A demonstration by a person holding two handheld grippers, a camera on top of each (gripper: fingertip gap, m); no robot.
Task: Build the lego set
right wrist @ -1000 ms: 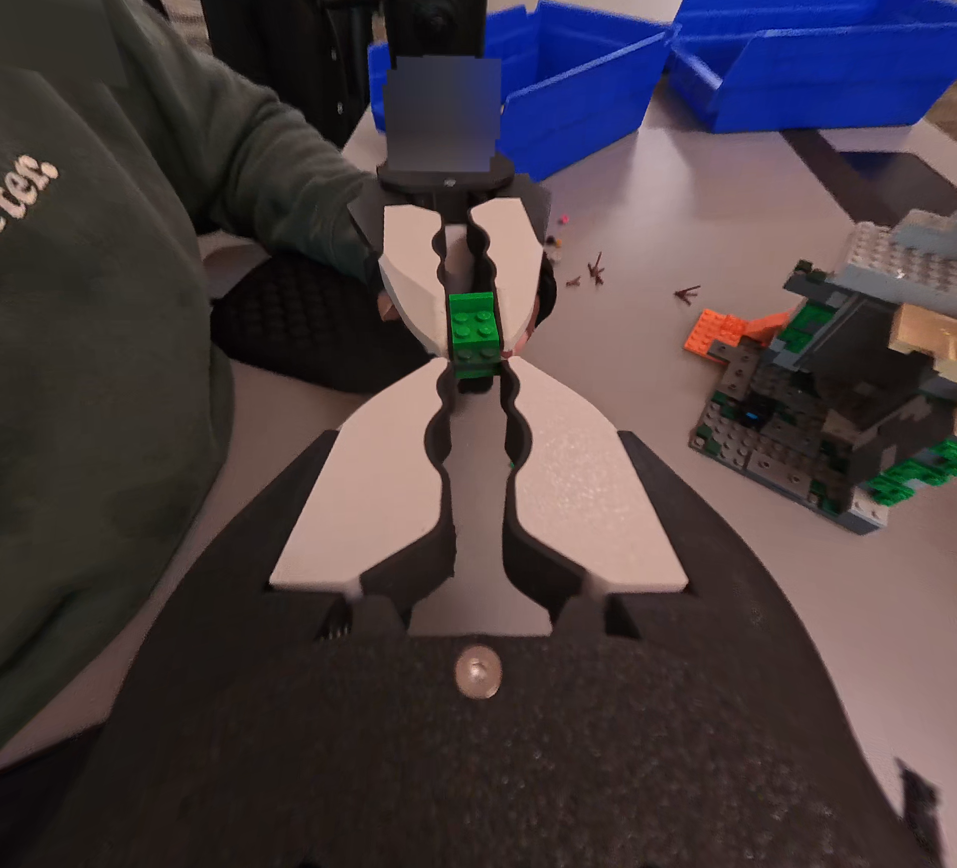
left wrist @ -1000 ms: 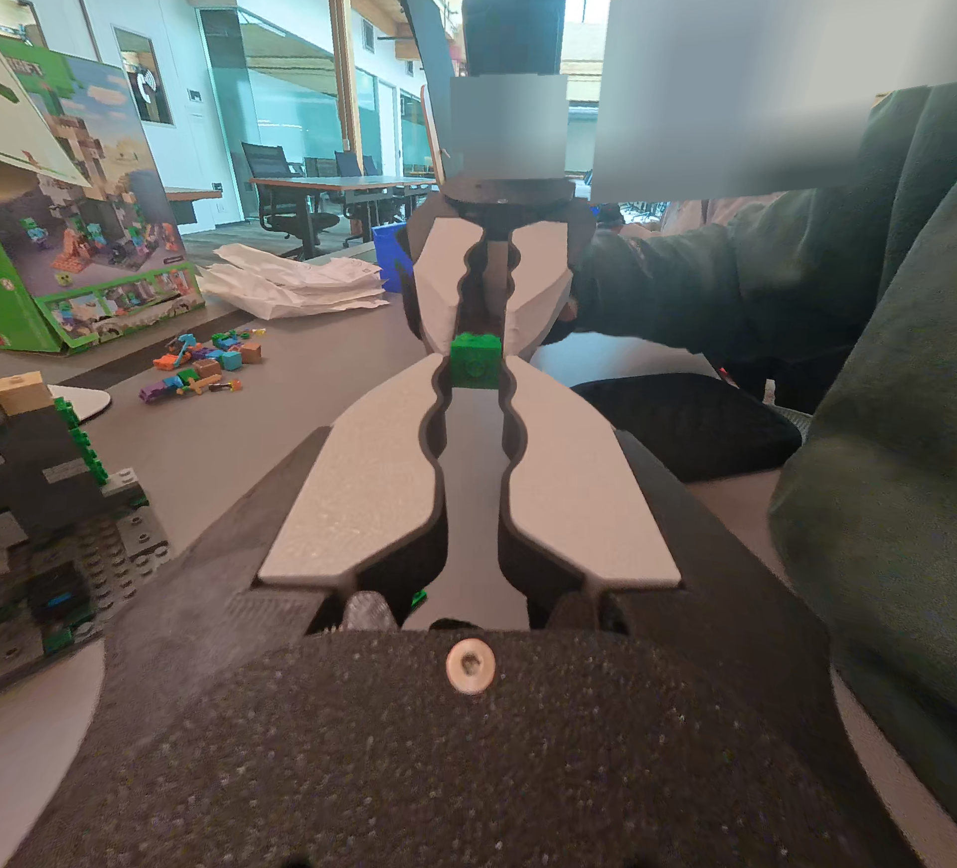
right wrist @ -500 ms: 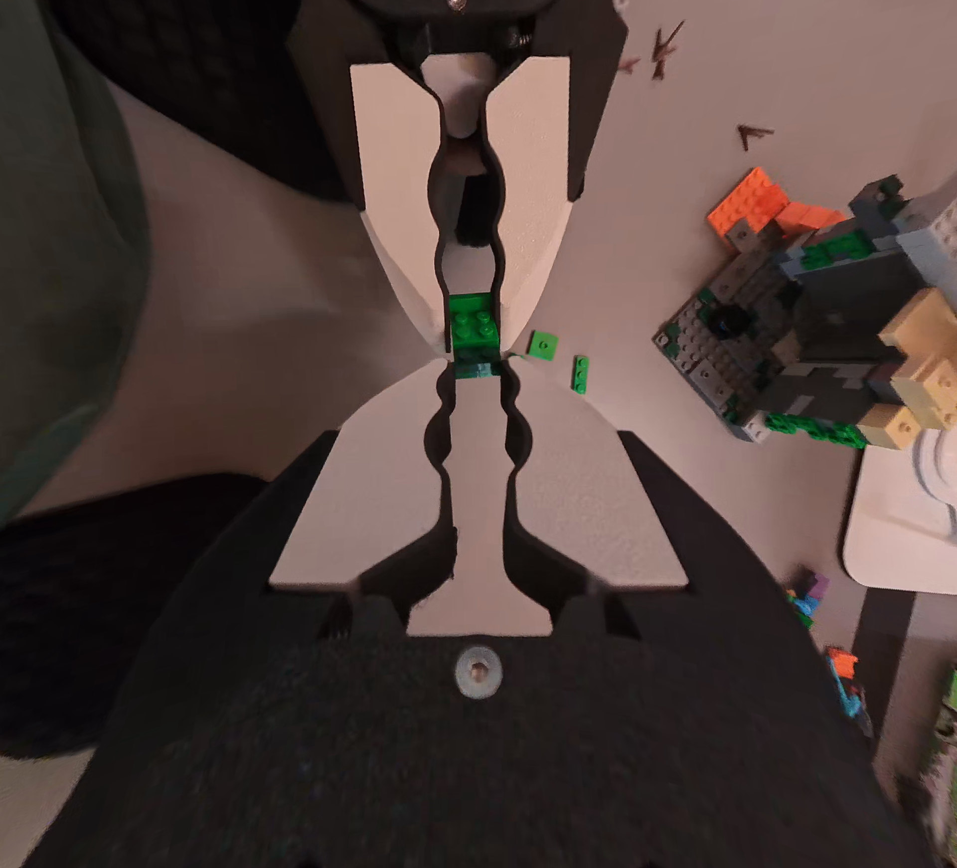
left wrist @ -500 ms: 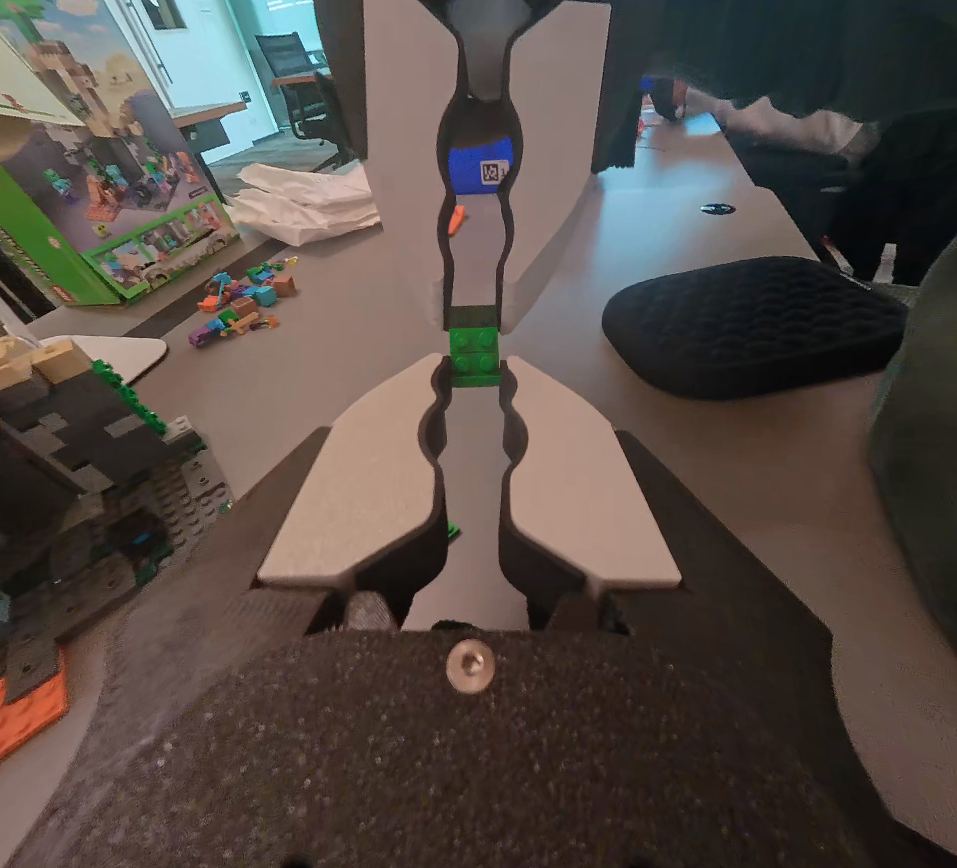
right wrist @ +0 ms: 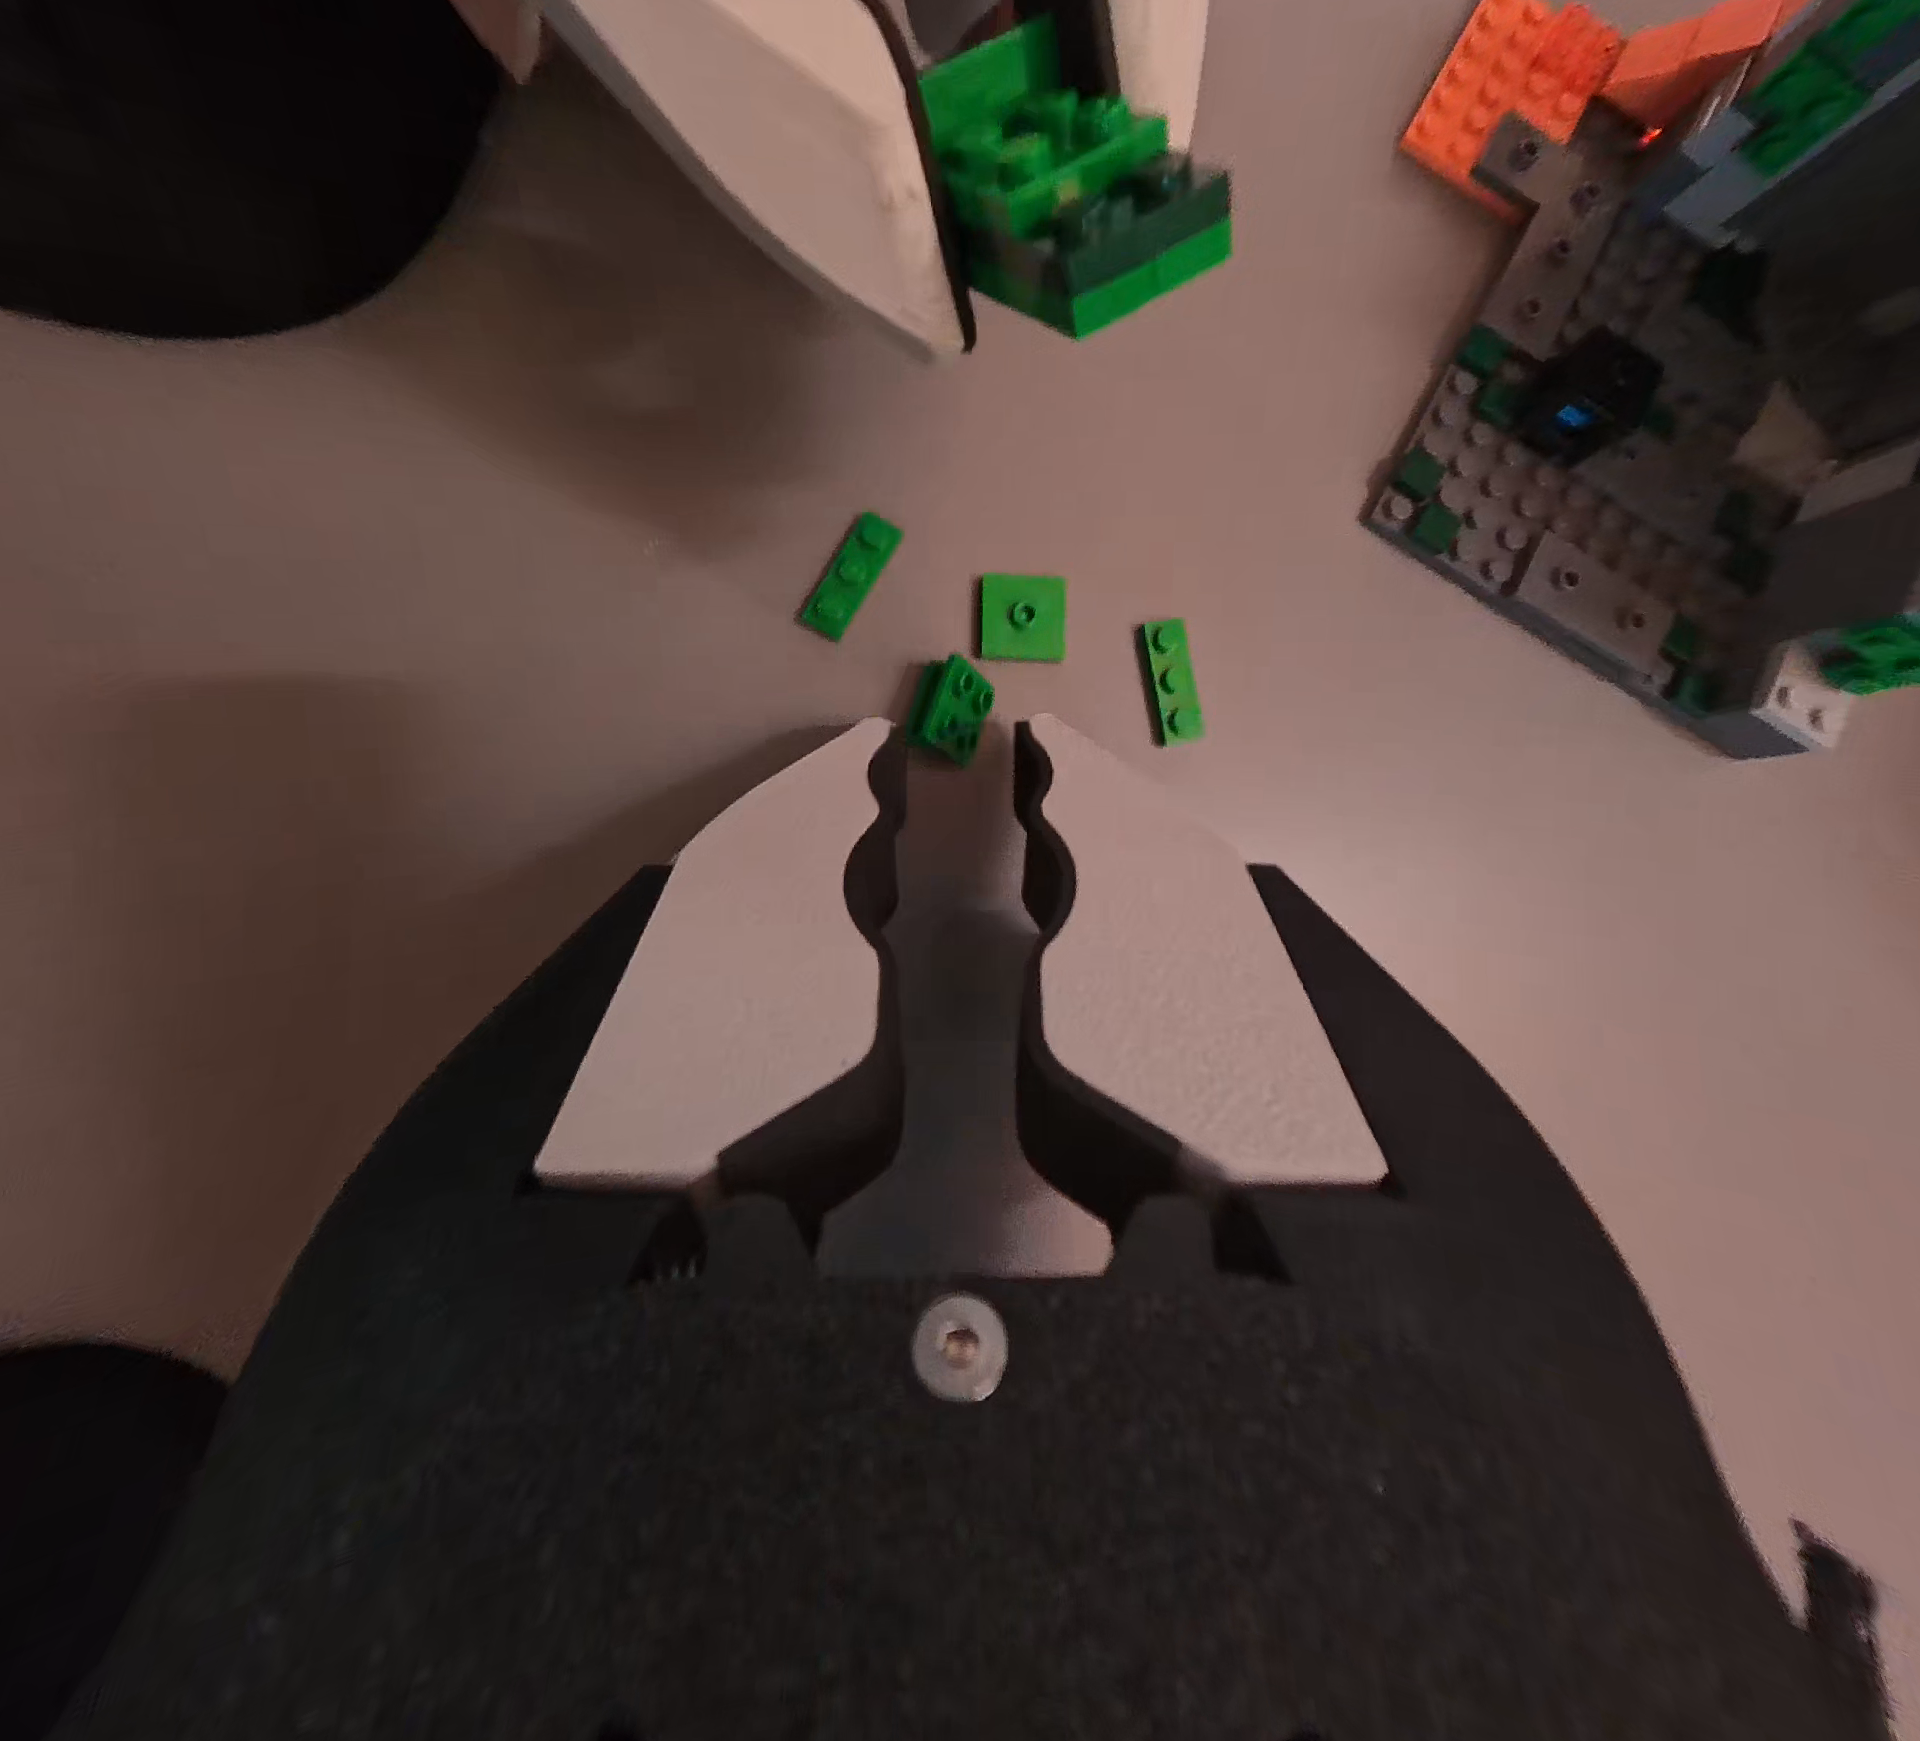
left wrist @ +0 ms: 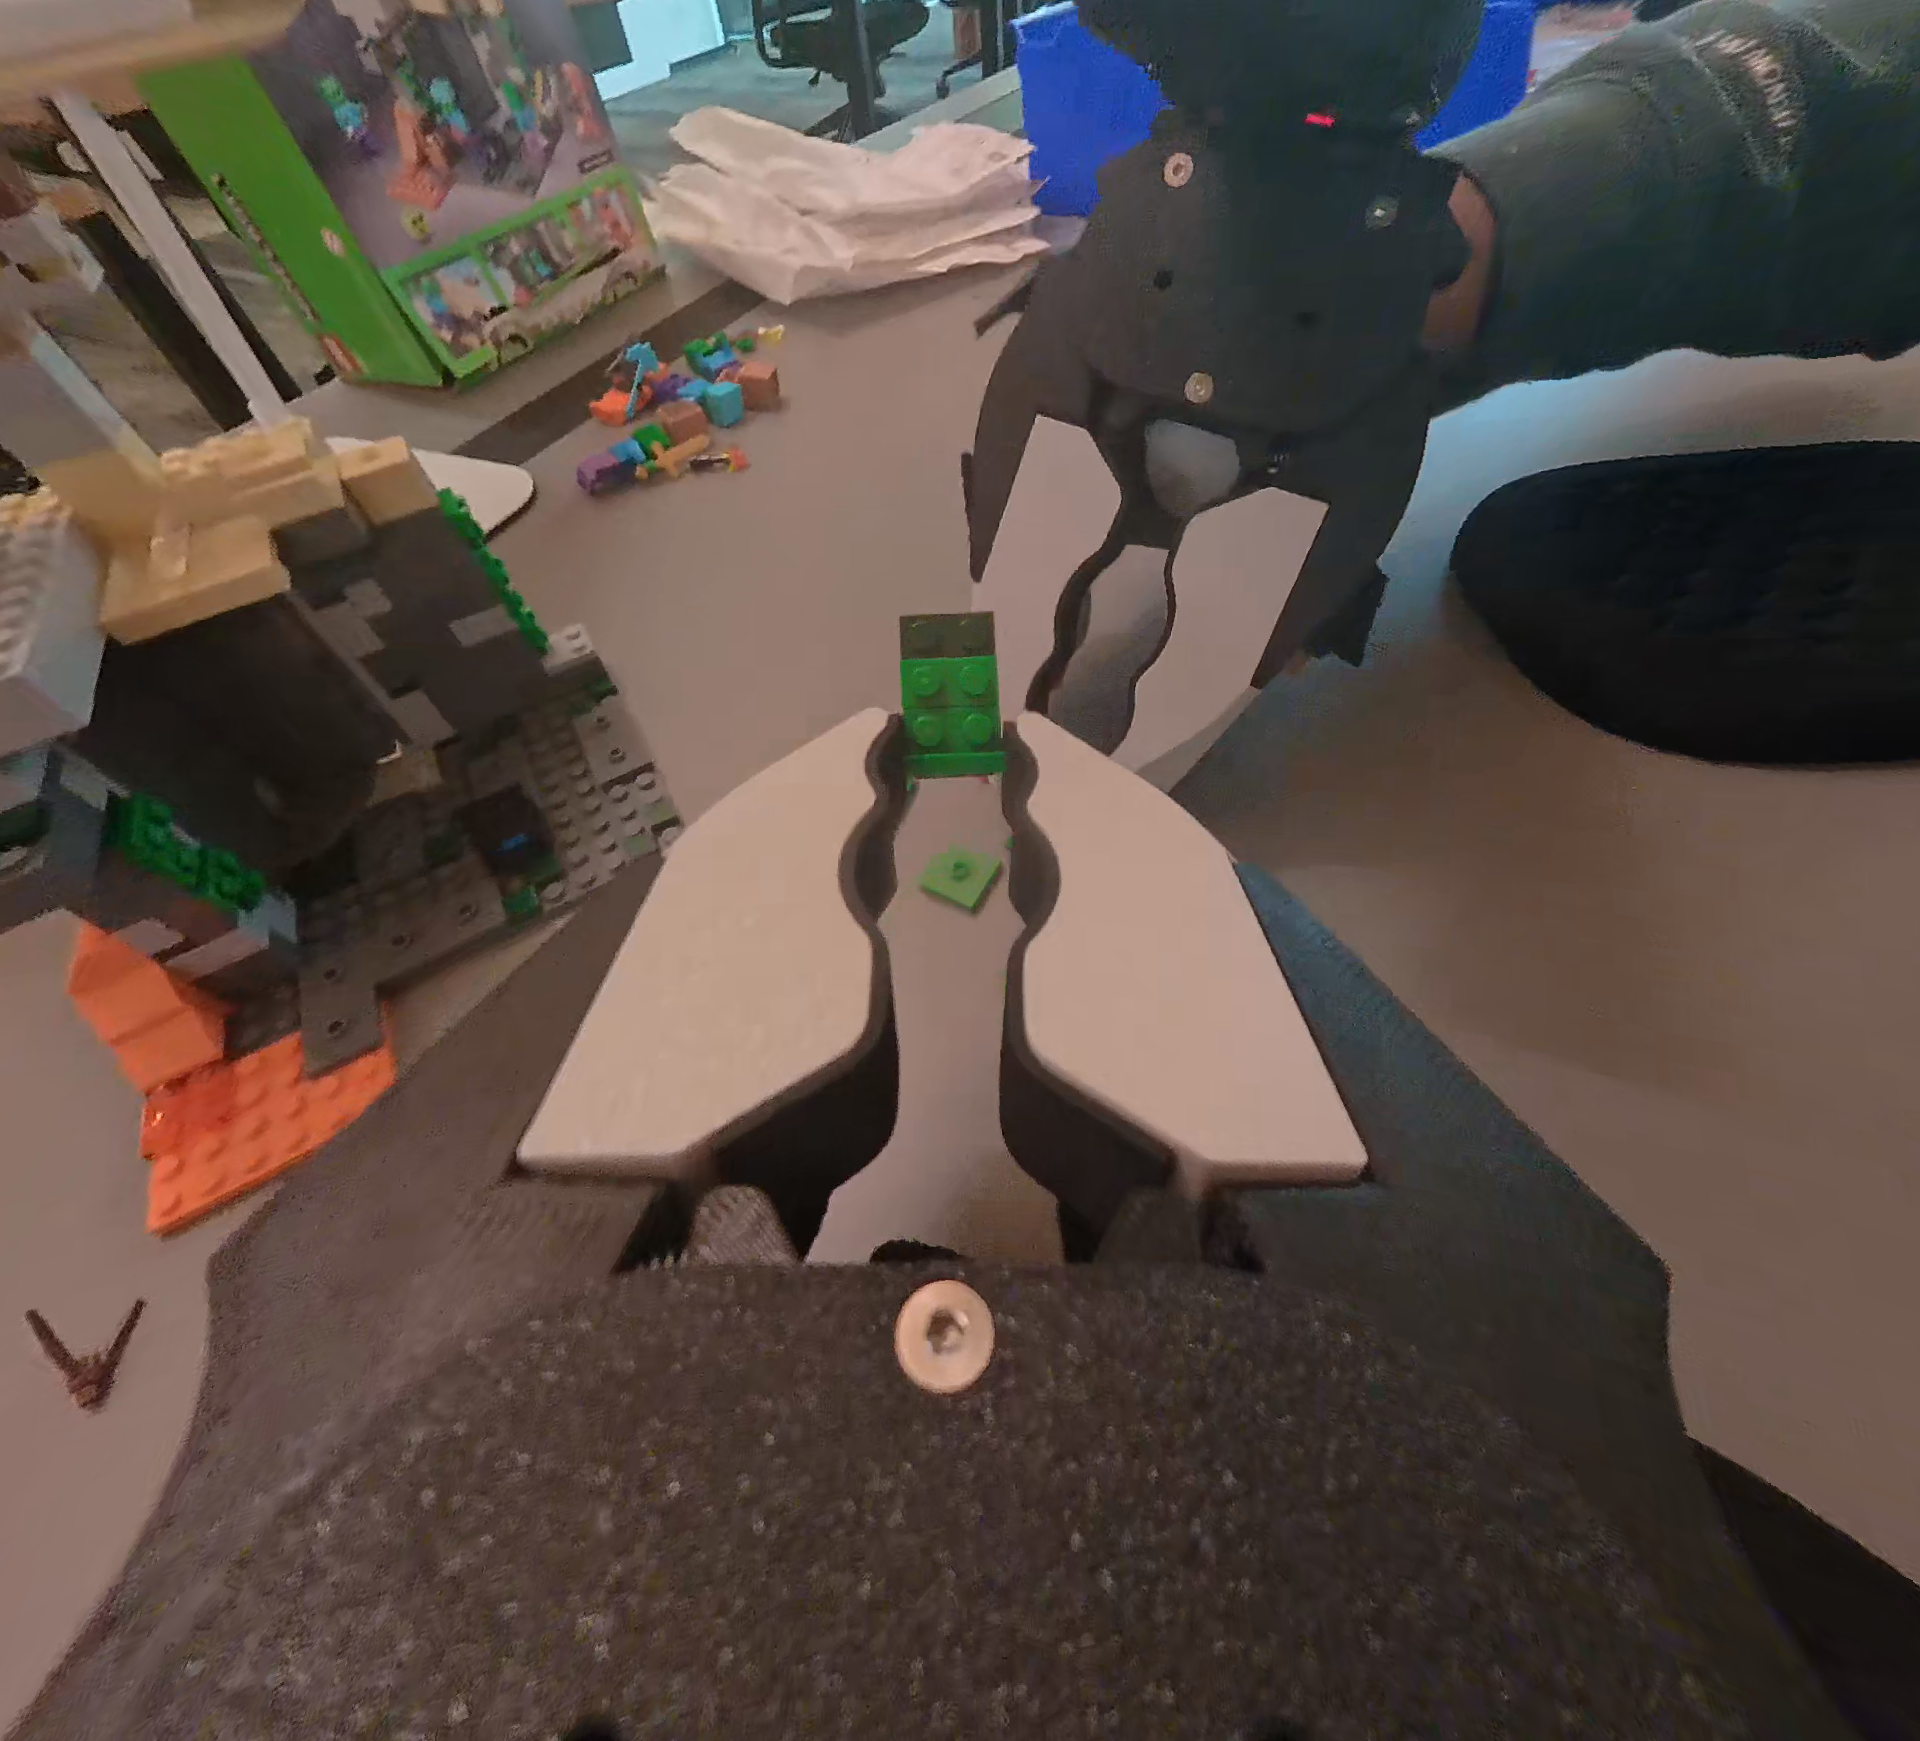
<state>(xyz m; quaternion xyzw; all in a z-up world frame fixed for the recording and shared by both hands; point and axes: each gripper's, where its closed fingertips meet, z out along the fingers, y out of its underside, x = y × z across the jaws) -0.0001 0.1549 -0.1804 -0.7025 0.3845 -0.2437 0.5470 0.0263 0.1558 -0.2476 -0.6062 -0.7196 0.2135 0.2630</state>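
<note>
My left gripper [left wrist: 951,733] is shut on a small green brick assembly [left wrist: 948,694] with a darker green end, held above the table. The right wrist view shows the same assembly [right wrist: 1081,216] beside a left finger [right wrist: 748,91]. My right gripper [right wrist: 953,735] points down at the table, jaws a narrow gap apart with nothing between them. Just beyond its tips lies a small green 2x2 brick [right wrist: 951,709], with a square green tile [right wrist: 1023,616] and two green 1x3 plates [right wrist: 852,574] [right wrist: 1174,683] nearby. The grey and green build [left wrist: 343,704] [right wrist: 1621,444] stands to the side.
An orange plate [left wrist: 249,1130] juts from the build's base. The set's box [left wrist: 447,164], a pile of loose coloured pieces [left wrist: 686,413], white bags [left wrist: 852,205] and a blue bin [left wrist: 1081,102] lie farther back. A black pad [left wrist: 1704,600] is on the right. Some 7 cm of space lies between my two pairs of fingers. The orange plate [left wrist: 249,1130] is about 15 cm from my left fingertips. My right wrist view [right wrist: 1507,68] looks at it from another angle.
The grippers were tip to tip, pressing green bricks together. The right gripper has let go and dropped toward the loose green pieces. The left keeps the joined assembly.
</note>
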